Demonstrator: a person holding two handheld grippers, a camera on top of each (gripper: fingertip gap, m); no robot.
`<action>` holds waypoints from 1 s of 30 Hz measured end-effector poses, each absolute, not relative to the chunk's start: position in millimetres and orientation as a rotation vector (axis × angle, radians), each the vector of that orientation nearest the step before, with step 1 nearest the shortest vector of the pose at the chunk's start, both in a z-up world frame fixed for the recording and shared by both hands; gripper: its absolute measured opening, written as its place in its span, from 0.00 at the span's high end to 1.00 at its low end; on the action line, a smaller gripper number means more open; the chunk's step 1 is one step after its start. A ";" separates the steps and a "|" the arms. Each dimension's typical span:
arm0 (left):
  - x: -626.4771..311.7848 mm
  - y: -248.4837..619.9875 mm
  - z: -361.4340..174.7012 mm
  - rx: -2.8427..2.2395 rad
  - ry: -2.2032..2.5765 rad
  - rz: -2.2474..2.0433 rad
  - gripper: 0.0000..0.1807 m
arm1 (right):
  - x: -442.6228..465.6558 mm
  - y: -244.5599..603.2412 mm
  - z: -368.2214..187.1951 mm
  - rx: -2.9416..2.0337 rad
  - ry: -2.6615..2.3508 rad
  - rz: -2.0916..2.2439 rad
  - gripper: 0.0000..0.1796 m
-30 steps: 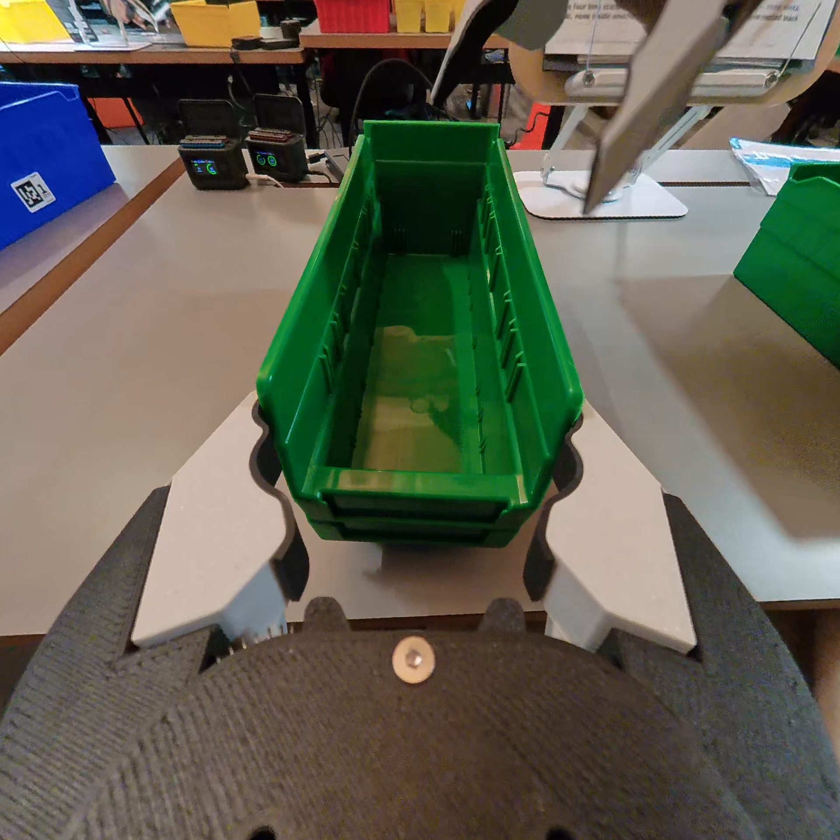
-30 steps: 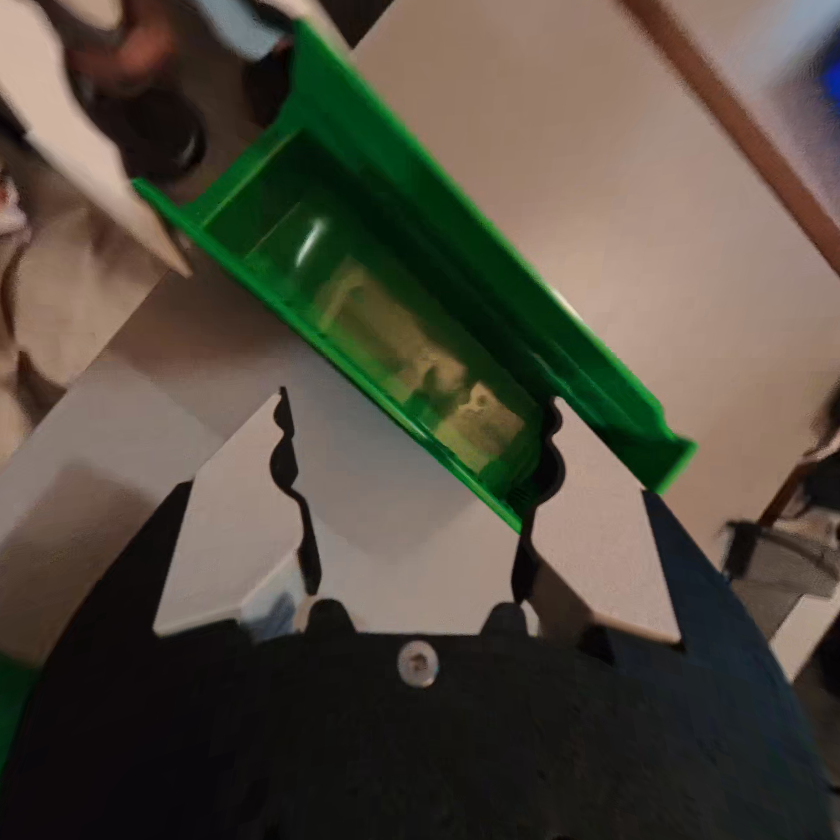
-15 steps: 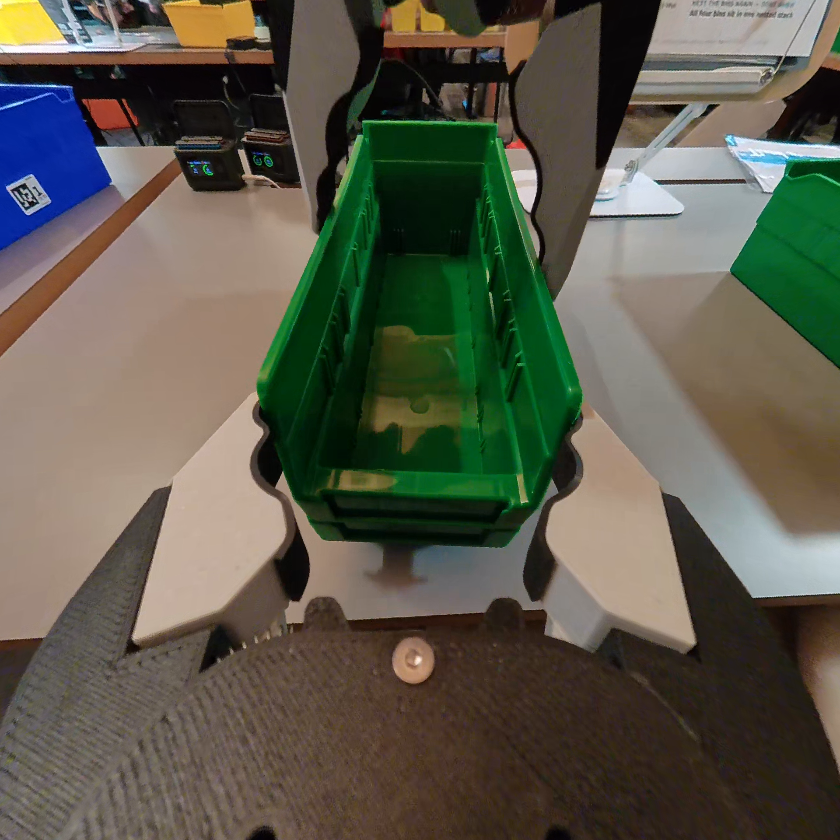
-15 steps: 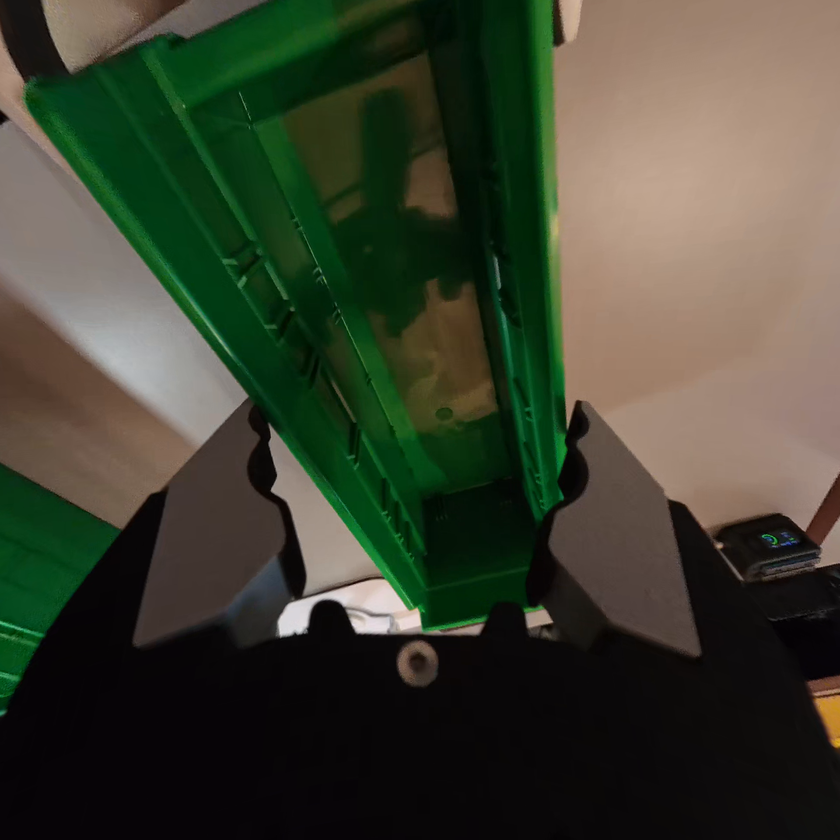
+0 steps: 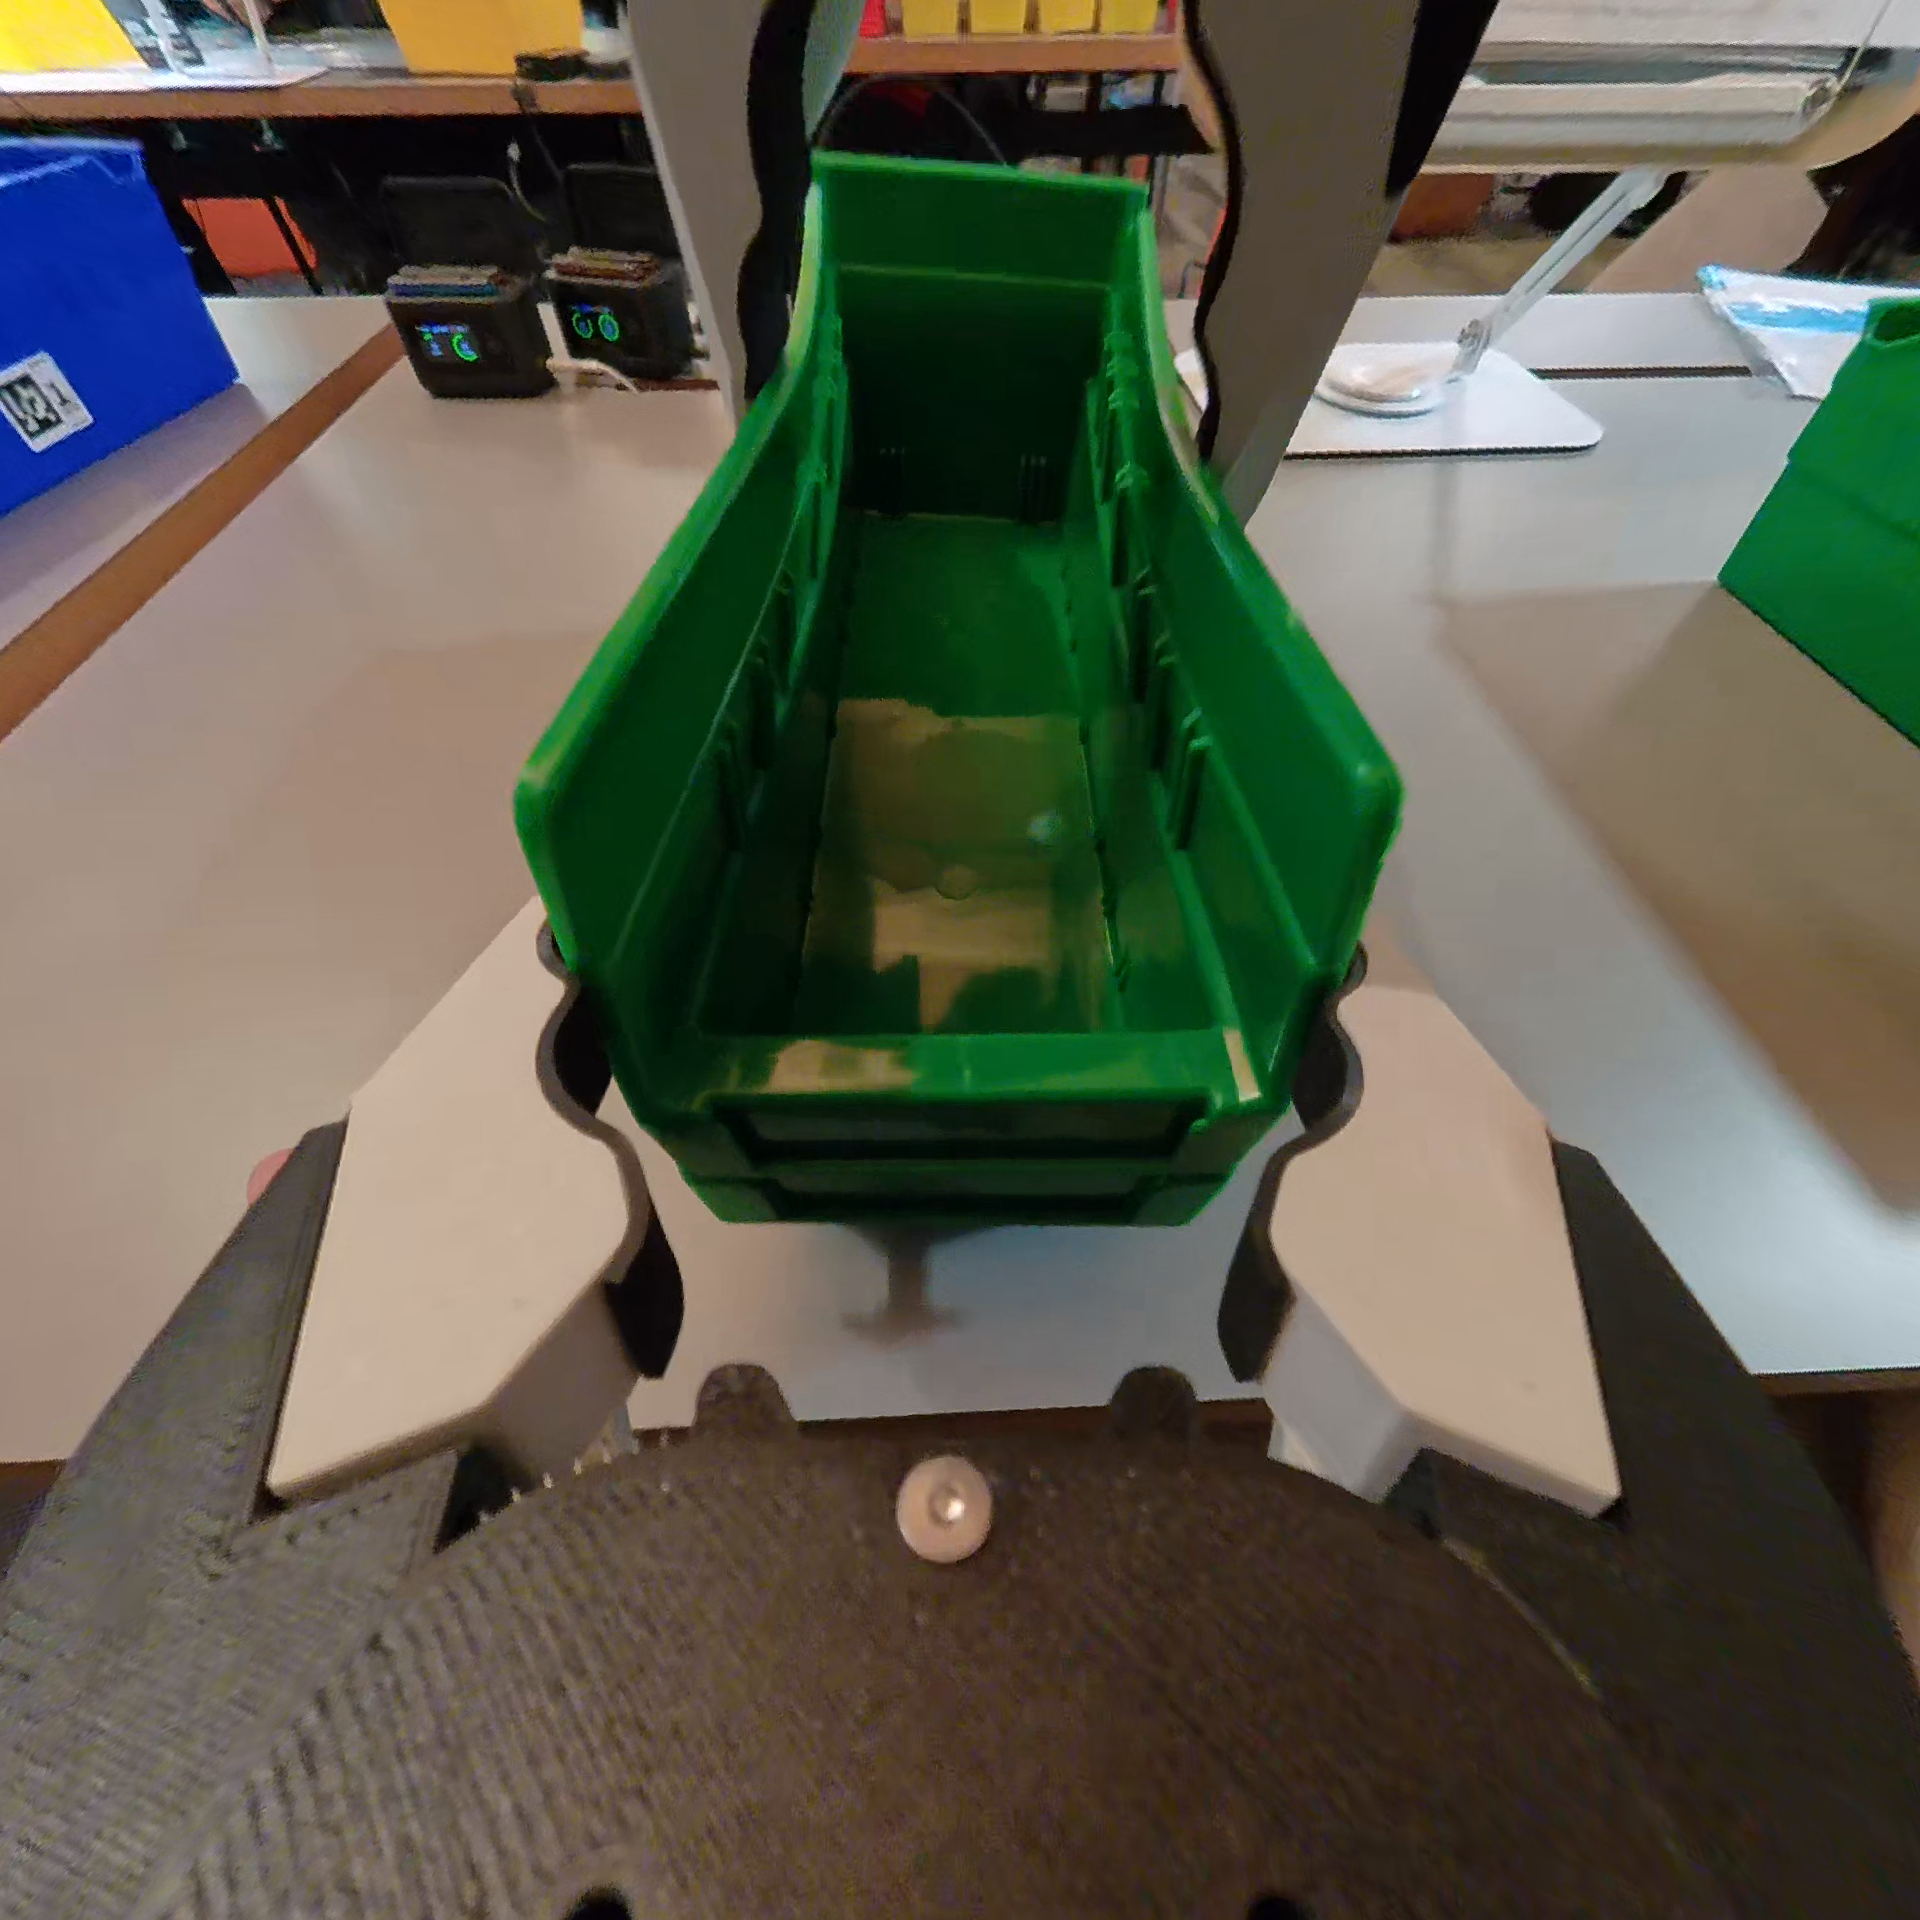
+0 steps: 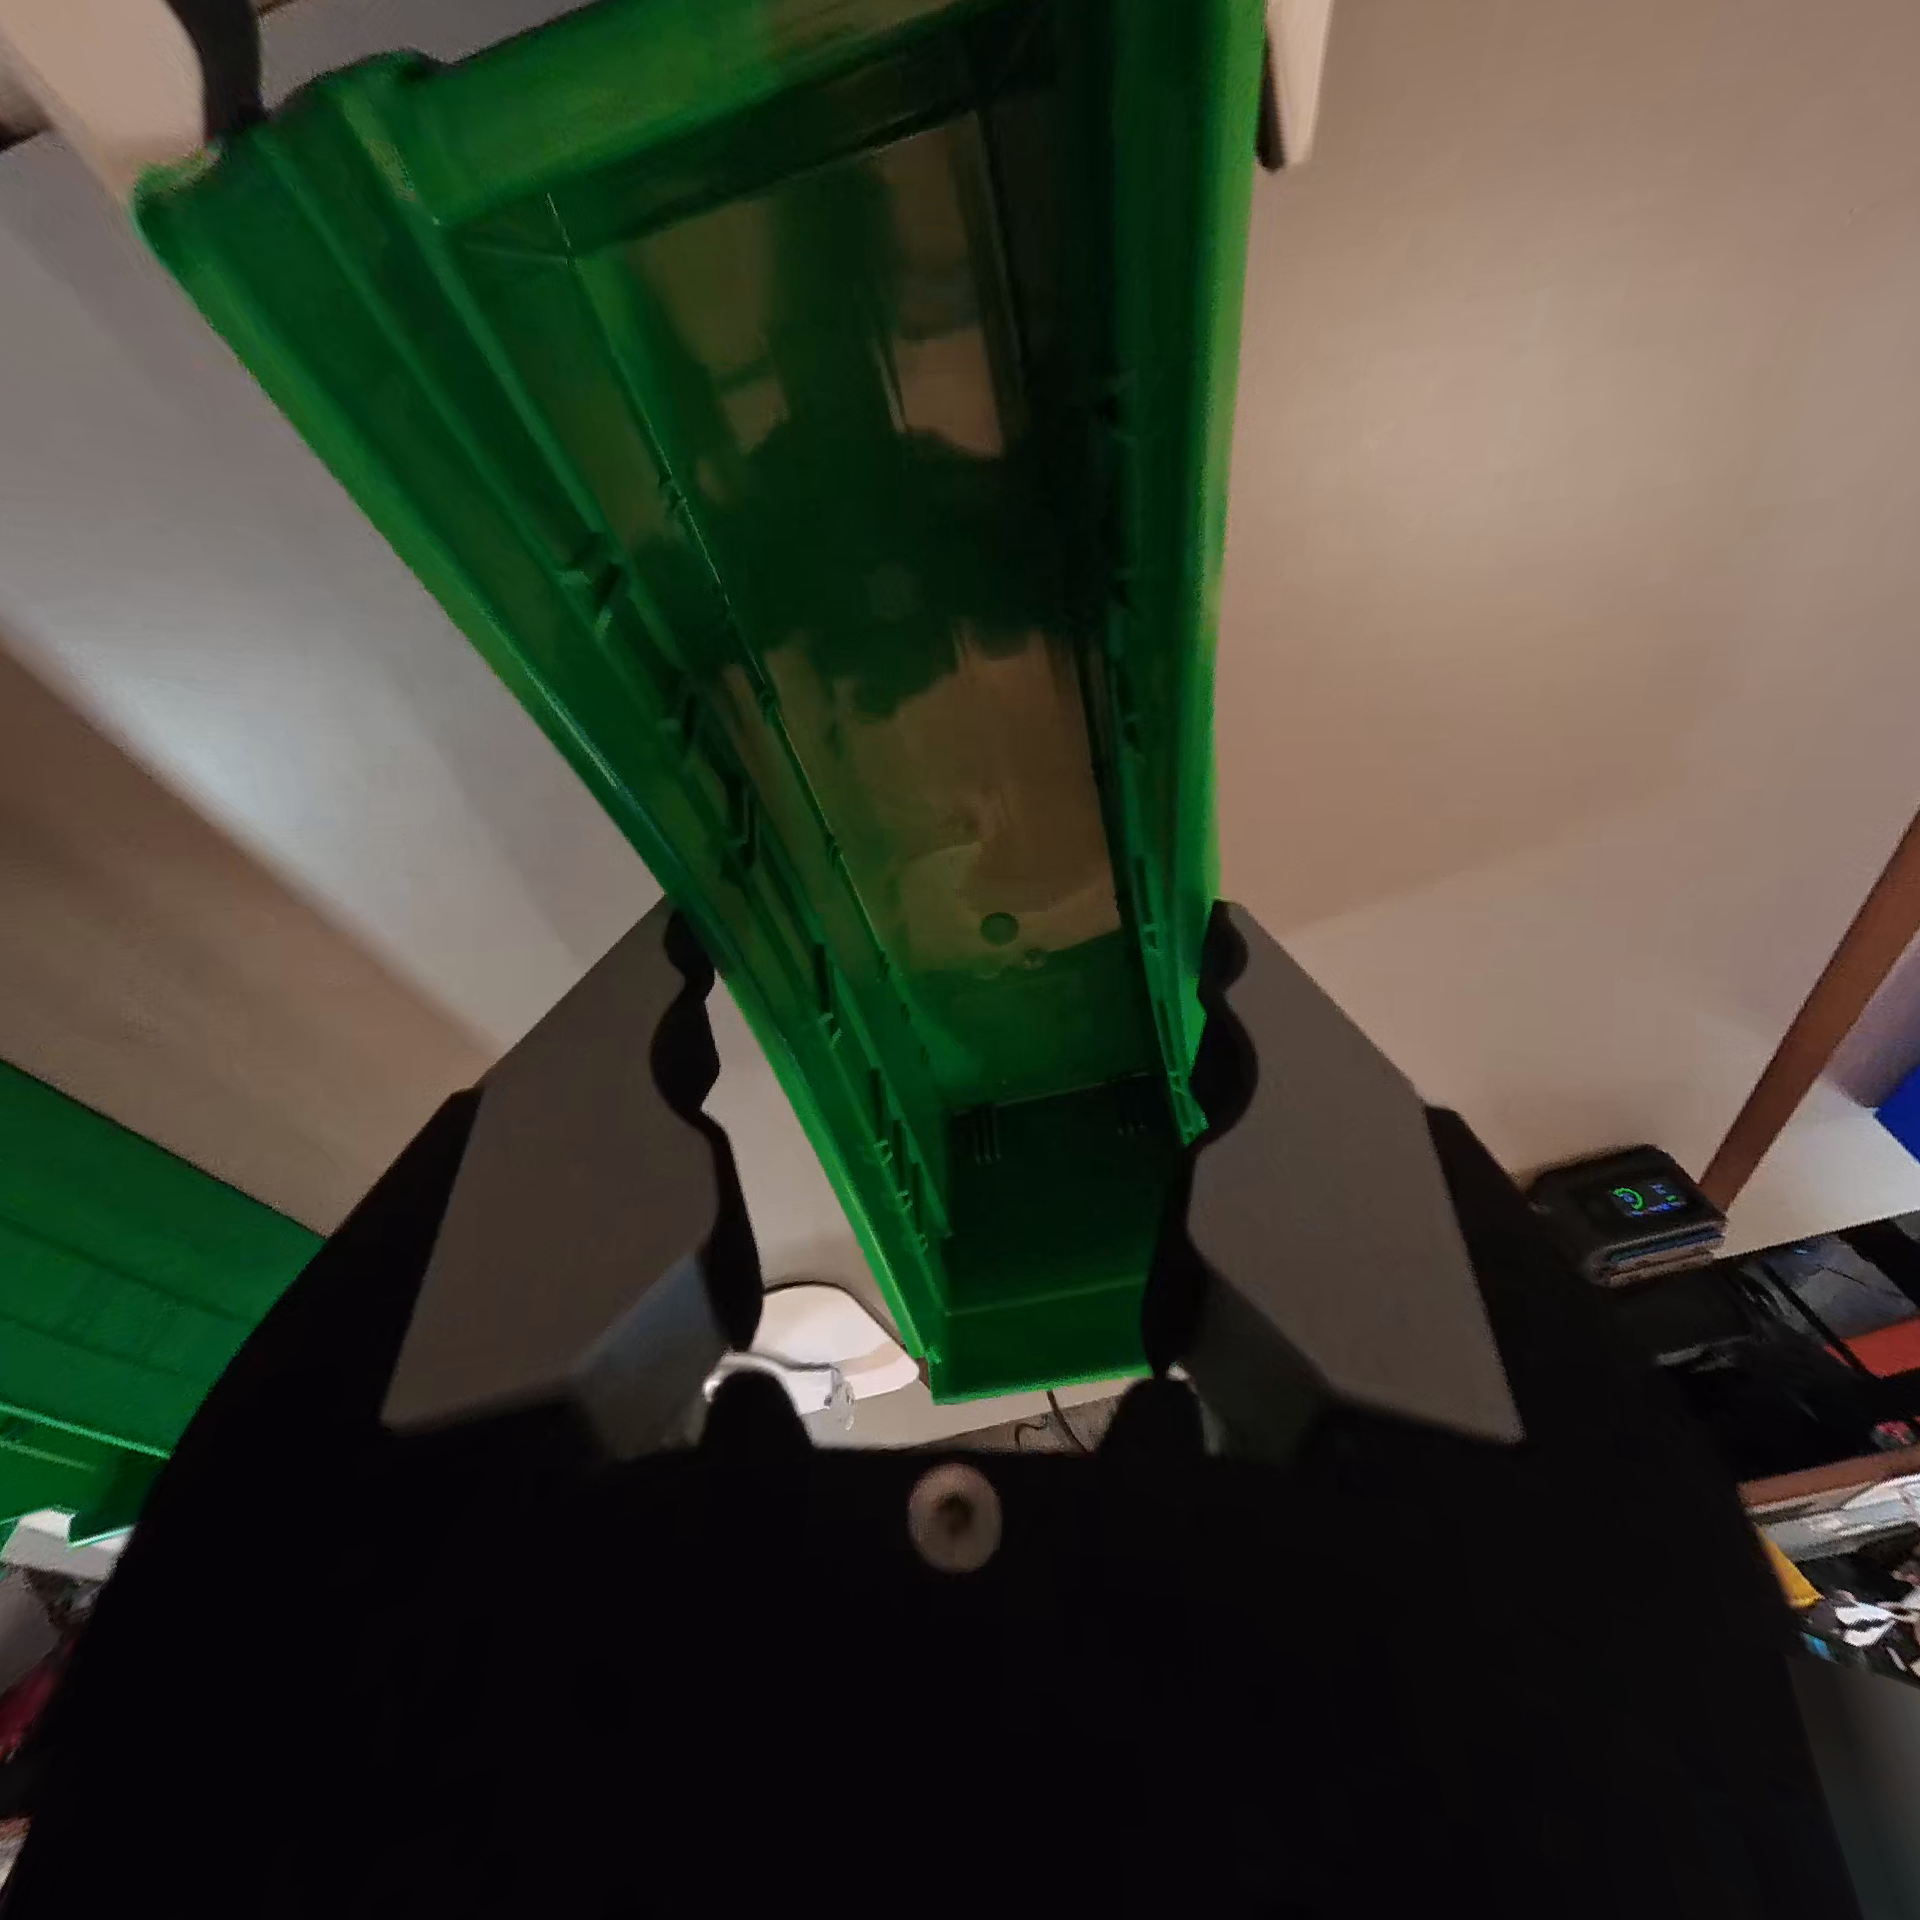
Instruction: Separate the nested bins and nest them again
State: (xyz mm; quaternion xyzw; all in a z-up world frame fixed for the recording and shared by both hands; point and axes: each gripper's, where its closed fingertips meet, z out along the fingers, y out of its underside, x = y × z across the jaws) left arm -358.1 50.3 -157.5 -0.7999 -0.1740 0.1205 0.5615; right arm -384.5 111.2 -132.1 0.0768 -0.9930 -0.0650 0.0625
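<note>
Two nested green bins (image 5: 956, 1132), one separate green bin (image 5: 1839, 540), one blue bin (image 5: 83, 312).

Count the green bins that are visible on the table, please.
3: two nested bins at the centre, held at both ends, and a separate green bin at the right edge. More may be nested unseen.

A white sticker (image 5: 42, 400) sits on the side of the blue bin (image 5: 83, 312) at the far left, well to the left of the green bins (image 5: 956, 727). It carries a black square code pattern and a couple of printed characters.

Two black devices (image 5: 468, 338) stand side by side at the far side of the table, just left of the green bins. Each has a small lit screen (image 5: 449, 343) with green and blue figures, probably too small to read. The right wrist view shows one such screen (image 6: 1642, 1197) at its right edge, blurred.
</note>
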 end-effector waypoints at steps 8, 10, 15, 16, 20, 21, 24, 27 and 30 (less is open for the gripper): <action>-366.4 42.5 -186.0 -1.935 -0.472 0.207 0.24 | -391.0 112.7 -107.4 0.182 -2.951 -0.133 0.47; -366.2 42.7 -180.9 -1.902 -0.458 0.203 0.24 | -389.5 113.3 -106.3 0.176 -2.950 -0.130 0.47; -363.3 40.0 -181.8 -1.916 -0.448 0.218 0.28 | -386.7 110.9 -105.7 0.178 -2.944 -0.095 0.46; -362.1 40.4 -185.6 -1.931 -0.454 0.212 0.28 | -386.5 109.3 -105.3 0.185 -2.940 -0.086 0.46; -362.3 41.7 -198.5 -1.977 -0.481 0.185 0.30 | -388.6 103.0 -100.6 0.205 -2.924 -0.053 0.46; -362.7 41.5 -200.7 -1.985 -0.486 0.186 0.30 | -389.2 102.0 -99.4 0.208 -2.922 -0.048 0.46; -362.3 40.8 -205.1 -2.003 -0.494 0.186 0.31 | -389.0 101.6 -99.7 0.211 -2.925 -0.034 0.47; -361.3 41.5 -208.9 -2.020 -0.500 0.182 0.31 | -388.6 102.1 -100.4 0.218 -2.923 -0.021 0.46; -359.4 42.3 -211.6 -2.034 -0.500 0.172 0.31 | -387.1 100.5 -99.8 0.220 -2.923 -0.004 0.46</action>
